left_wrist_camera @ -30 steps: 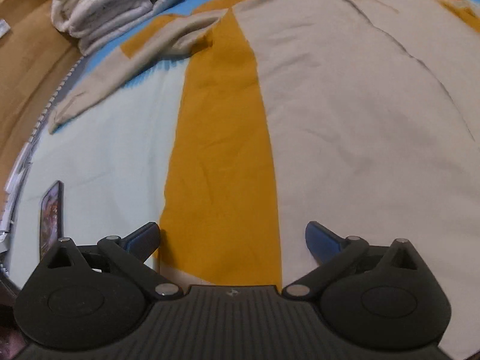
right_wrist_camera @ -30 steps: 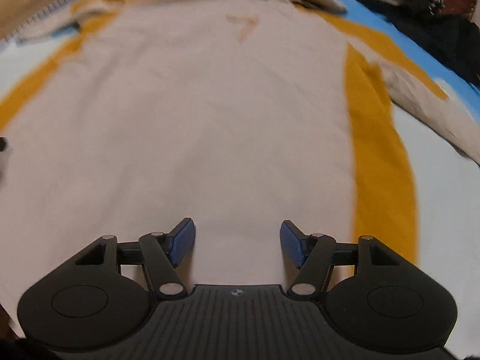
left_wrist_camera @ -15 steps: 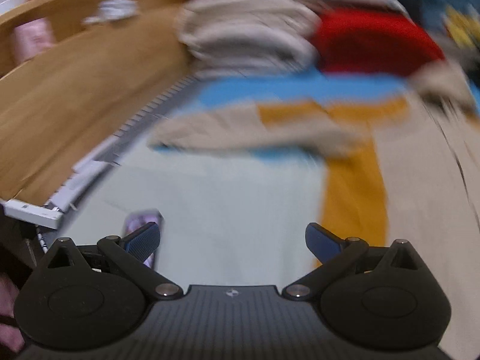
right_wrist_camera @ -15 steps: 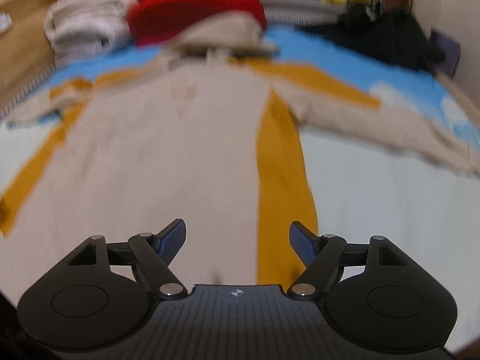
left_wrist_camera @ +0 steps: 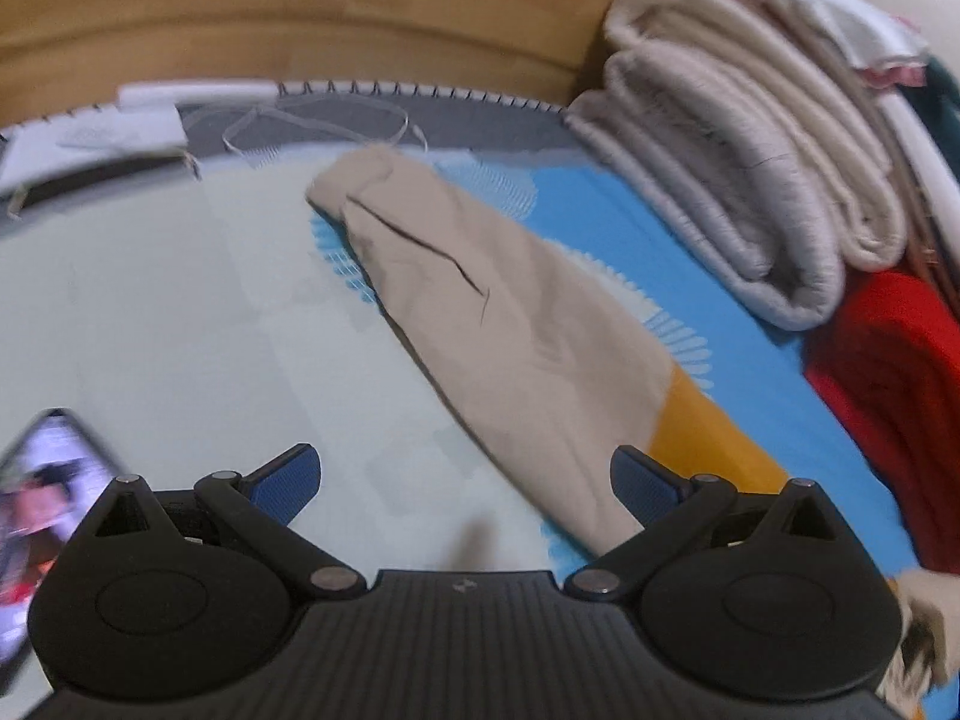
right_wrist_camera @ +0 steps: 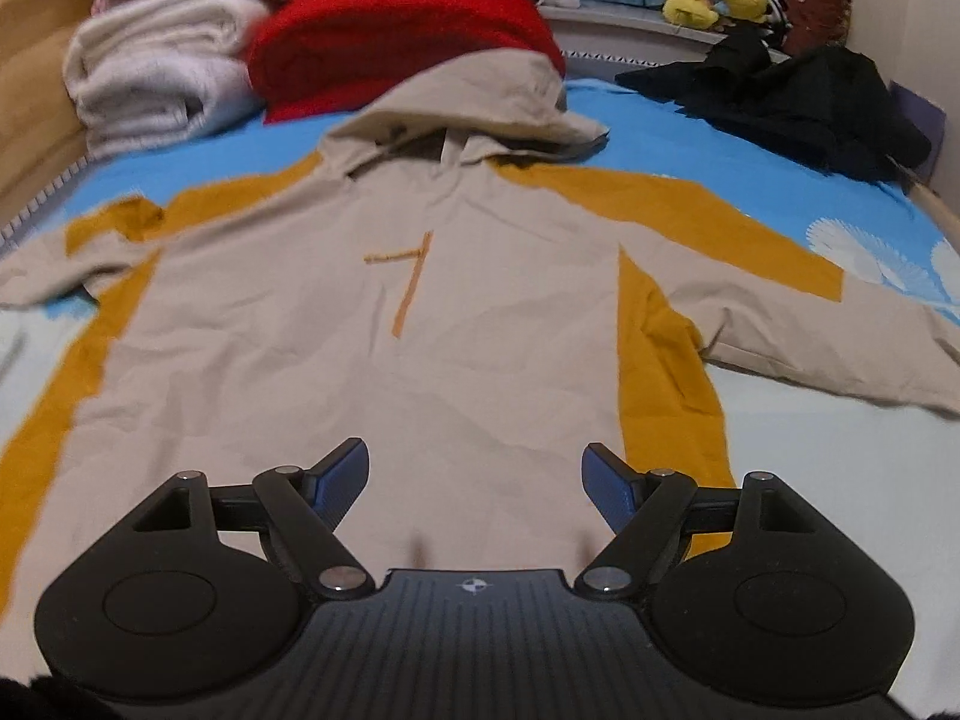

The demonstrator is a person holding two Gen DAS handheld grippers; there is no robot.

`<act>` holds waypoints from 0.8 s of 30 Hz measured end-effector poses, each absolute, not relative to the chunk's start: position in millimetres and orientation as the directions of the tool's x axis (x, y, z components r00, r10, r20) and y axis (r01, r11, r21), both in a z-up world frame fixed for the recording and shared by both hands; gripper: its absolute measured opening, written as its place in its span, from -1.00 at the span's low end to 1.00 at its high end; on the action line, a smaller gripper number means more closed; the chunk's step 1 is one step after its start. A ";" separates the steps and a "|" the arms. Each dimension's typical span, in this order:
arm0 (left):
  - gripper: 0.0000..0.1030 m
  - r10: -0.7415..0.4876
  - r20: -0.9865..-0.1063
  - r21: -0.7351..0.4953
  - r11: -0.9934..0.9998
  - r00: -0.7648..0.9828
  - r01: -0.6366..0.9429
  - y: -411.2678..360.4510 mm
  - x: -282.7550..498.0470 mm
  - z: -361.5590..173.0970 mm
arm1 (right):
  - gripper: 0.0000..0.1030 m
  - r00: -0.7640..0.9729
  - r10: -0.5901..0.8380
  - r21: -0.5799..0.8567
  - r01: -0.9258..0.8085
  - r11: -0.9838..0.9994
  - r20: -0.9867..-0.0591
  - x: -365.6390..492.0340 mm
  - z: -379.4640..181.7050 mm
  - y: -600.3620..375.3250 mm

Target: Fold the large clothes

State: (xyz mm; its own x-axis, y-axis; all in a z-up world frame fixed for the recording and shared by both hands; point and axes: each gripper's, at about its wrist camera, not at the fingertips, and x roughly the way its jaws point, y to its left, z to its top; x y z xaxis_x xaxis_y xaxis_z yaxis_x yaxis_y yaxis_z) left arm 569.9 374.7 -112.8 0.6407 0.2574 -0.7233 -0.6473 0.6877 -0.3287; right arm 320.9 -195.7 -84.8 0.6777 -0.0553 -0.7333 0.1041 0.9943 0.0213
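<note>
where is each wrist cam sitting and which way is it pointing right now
Left wrist: sits on the open left gripper, low over the bed, facing the hoodie's left sleeve and the folded blankets; only its own fingers show.
Right wrist: sits on the open right gripper at the hem, facing up the hoodie toward the hood; only its own fingers show.
Shared: hoodie, blankets, red garment, blue sheet.

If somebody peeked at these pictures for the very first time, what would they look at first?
Probably the big beige and mustard hoodie spread flat on the bed, with an orange 7 on its chest. Just behind its hood sits a bright red blanket, next to a stack of folded cream blankets. In the left view, one long sleeve stretches away in front of the open left gripper.
</note>
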 end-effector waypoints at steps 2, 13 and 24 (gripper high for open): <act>1.00 0.282 -0.750 -0.295 0.667 0.598 -0.684 382.7 593.6 -131.8 | 0.54 0.660 -0.084 -0.018 0.107 0.994 -0.747 335.4 -95.4 -192.6; -0.90 0.375 -0.793 -0.253 0.515 0.480 -0.819 425.0 661.7 -159.0 | 0.54 0.578 -0.111 -0.076 0.085 0.994 -0.809 380.0 -154.3 -191.3; -1.00 0.354 -0.387 -0.155 0.885 0.852 -0.438 191.1 650.9 14.6 | 0.54 0.636 -0.075 -0.025 0.088 0.996 -0.768 349.5 -169.6 -208.8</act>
